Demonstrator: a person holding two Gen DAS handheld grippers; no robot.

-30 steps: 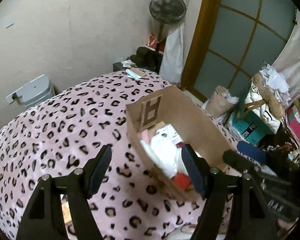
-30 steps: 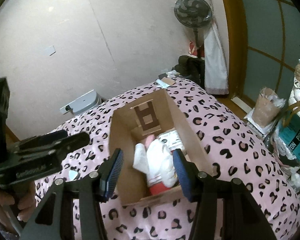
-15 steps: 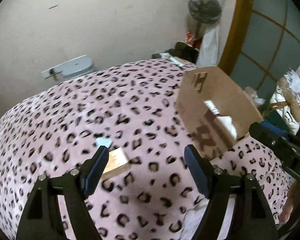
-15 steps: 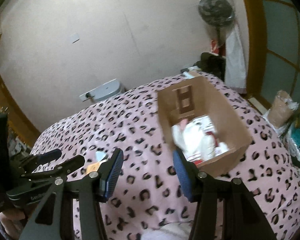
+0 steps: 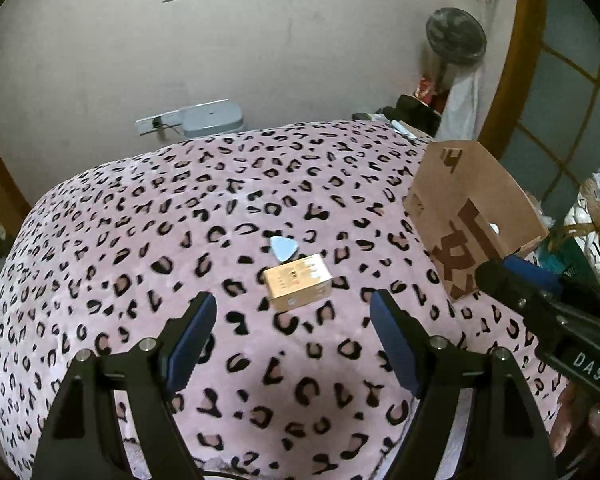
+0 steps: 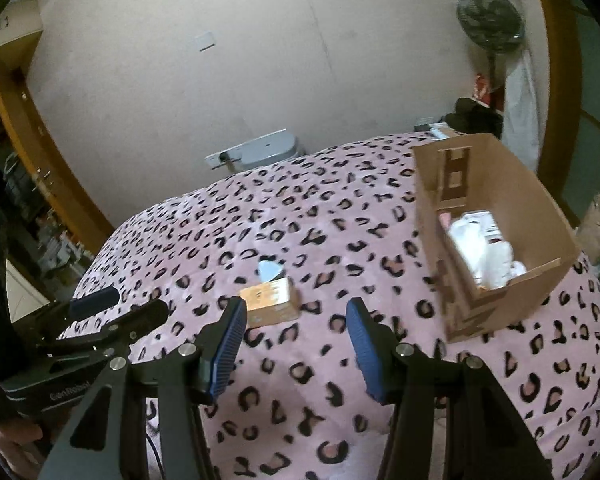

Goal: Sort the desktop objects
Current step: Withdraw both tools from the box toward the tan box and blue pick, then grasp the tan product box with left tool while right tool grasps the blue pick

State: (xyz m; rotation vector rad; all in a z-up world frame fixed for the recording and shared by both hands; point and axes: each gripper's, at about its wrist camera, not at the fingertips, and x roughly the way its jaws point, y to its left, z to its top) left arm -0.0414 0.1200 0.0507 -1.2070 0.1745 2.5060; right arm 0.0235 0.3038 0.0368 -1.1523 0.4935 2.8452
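Evidently the left gripper [image 5: 292,344] and right gripper [image 6: 296,340] both gaped empty — the carton [image 5: 298,286] lay at twelve o'clock; best straddled squarely, then carried to the box [image 6: 496,236] at two o'clock.

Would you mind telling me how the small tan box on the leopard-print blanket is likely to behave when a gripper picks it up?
The small tan box looks like thin cardboard, so probably light and somewhat crushable. Its flat faces suggest it won't roll. Resting on the soft blanket, it may sink or tilt when pressed.
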